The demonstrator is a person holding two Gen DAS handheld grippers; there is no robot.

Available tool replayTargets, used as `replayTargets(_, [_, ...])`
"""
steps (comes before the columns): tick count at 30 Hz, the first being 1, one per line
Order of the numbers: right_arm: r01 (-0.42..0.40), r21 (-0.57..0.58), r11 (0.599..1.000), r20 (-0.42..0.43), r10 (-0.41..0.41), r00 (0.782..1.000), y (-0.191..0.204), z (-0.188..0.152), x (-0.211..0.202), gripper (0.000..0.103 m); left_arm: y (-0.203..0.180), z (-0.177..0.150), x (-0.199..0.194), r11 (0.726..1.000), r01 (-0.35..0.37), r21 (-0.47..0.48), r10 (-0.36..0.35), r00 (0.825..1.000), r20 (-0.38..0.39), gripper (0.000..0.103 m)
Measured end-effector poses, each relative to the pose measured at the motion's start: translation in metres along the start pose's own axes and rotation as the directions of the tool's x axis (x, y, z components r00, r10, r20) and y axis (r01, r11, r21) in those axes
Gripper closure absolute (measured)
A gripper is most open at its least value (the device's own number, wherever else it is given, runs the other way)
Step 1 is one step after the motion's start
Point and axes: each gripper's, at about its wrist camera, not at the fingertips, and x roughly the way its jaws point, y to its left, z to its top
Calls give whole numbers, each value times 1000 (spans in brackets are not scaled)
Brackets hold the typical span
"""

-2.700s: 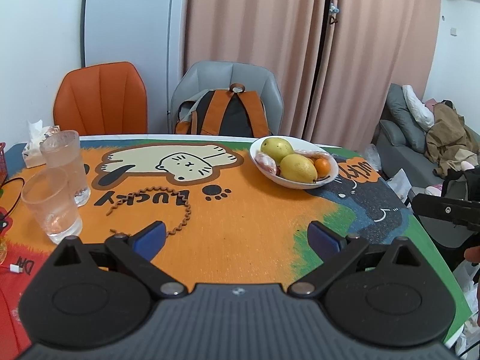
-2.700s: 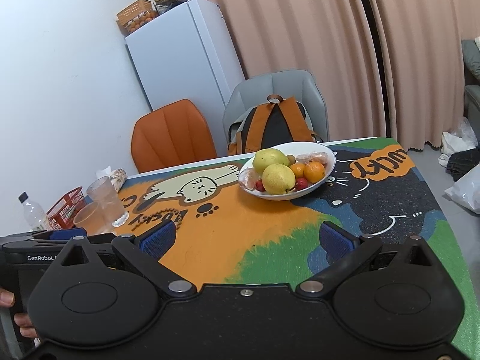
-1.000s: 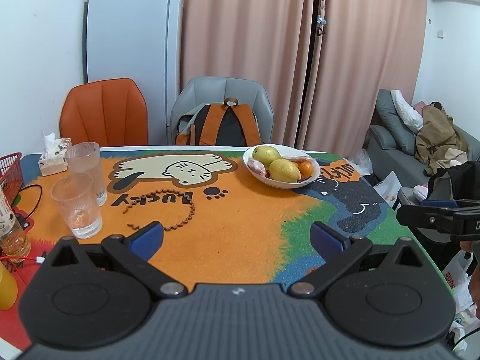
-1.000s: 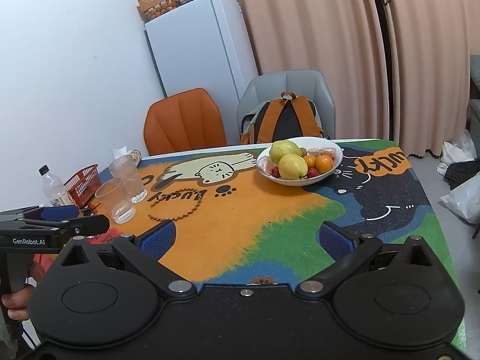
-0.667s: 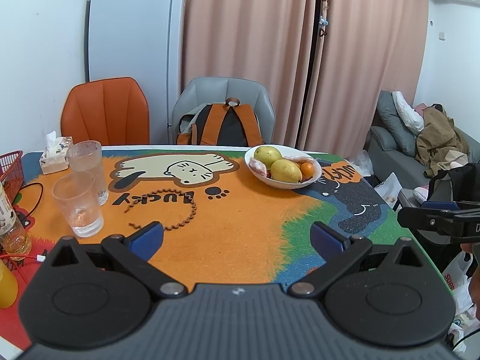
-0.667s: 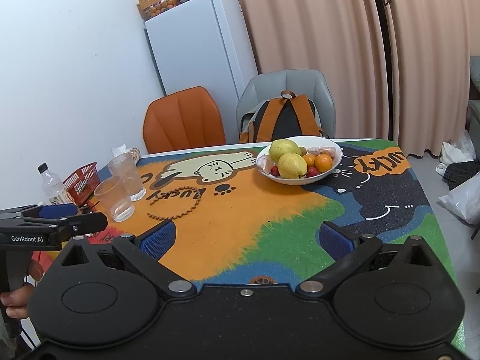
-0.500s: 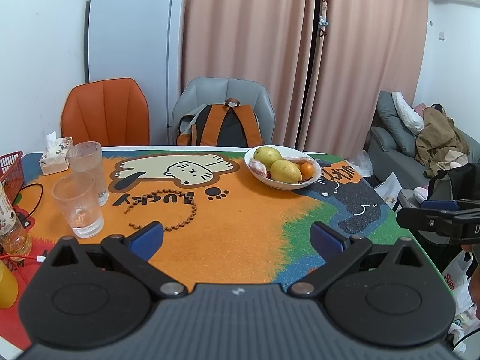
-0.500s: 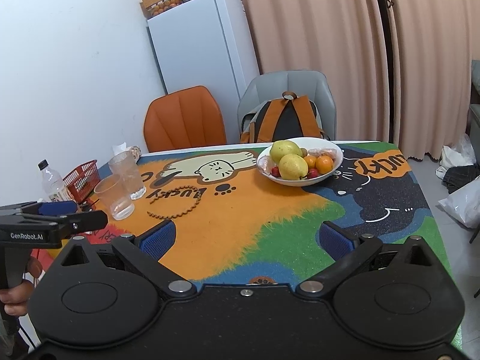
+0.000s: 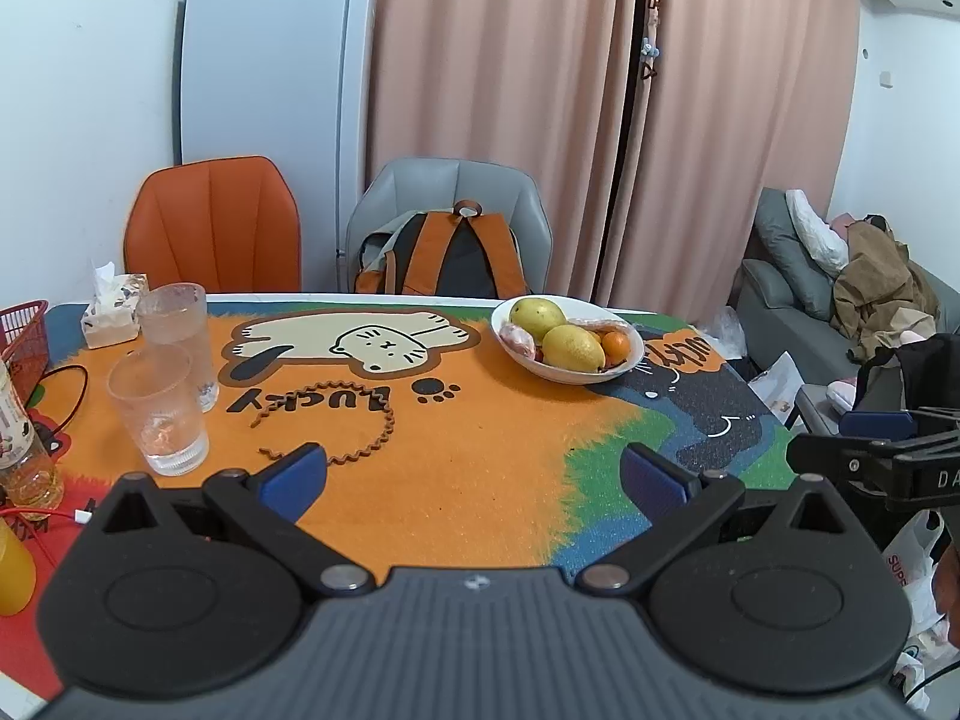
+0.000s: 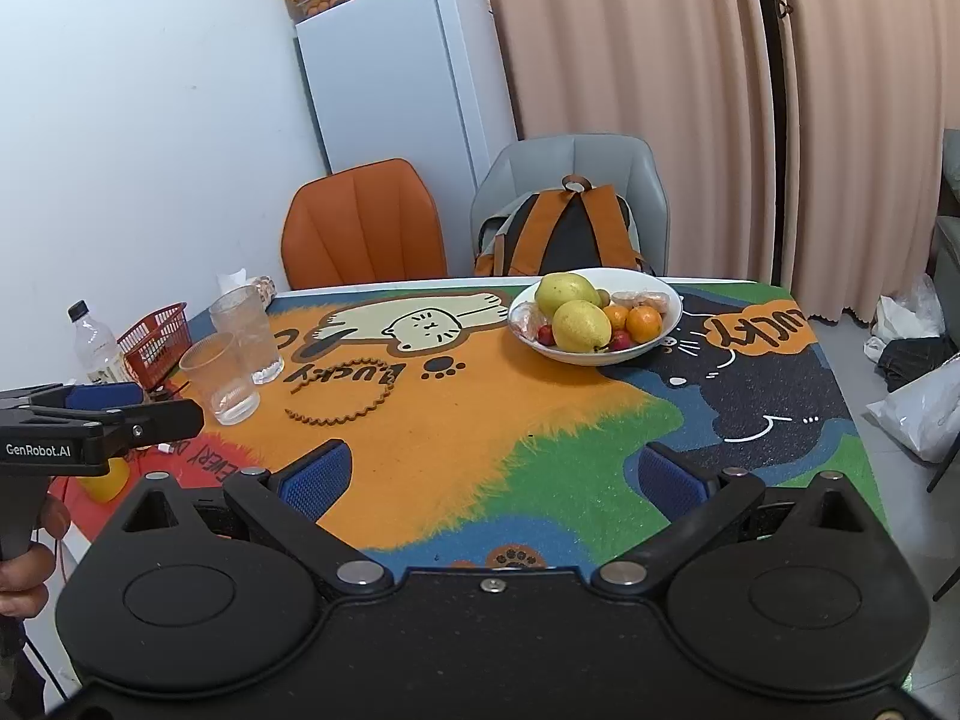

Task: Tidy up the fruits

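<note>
The fruit all sits heaped in the bowl (image 10: 671,315), right of centre in the upper half of the right wrist view: two pears (image 10: 581,325), oranges (image 10: 643,321), small red fruit and some wrapped pieces, too small to tell which kind. Probably it was gathered there so nothing rolls across the mat (image 10: 468,420).

The left gripper (image 9: 474,471) and right gripper (image 10: 489,471) hang low in their frames, above the near edge of the table, well apart from the bowl. Both have their fingers spread wide with nothing between the blue pads (image 10: 315,474); I take this for a rest pose rather than a reach.

The mat reads "LUCKY" upside down under the cat, and again in an orange patch right of the bowl. "GenRobot.AI" is printed on the left gripper at the left edge of the right wrist view. Two glasses (image 9: 159,408) stand at centre left.
</note>
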Motion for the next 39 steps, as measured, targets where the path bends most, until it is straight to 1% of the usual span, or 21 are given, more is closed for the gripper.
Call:
replayTargets(23, [12,-13,1000,4,-12,1000,-4,8,-6,0,-1,6,-4,1000,4,2,-4,1000,6,0])
replayTargets(39, [14,-26,1000,25,-13,1000,-2,15,-15,0,-2,11,-14,1000,12,7,-12,999,53,0])
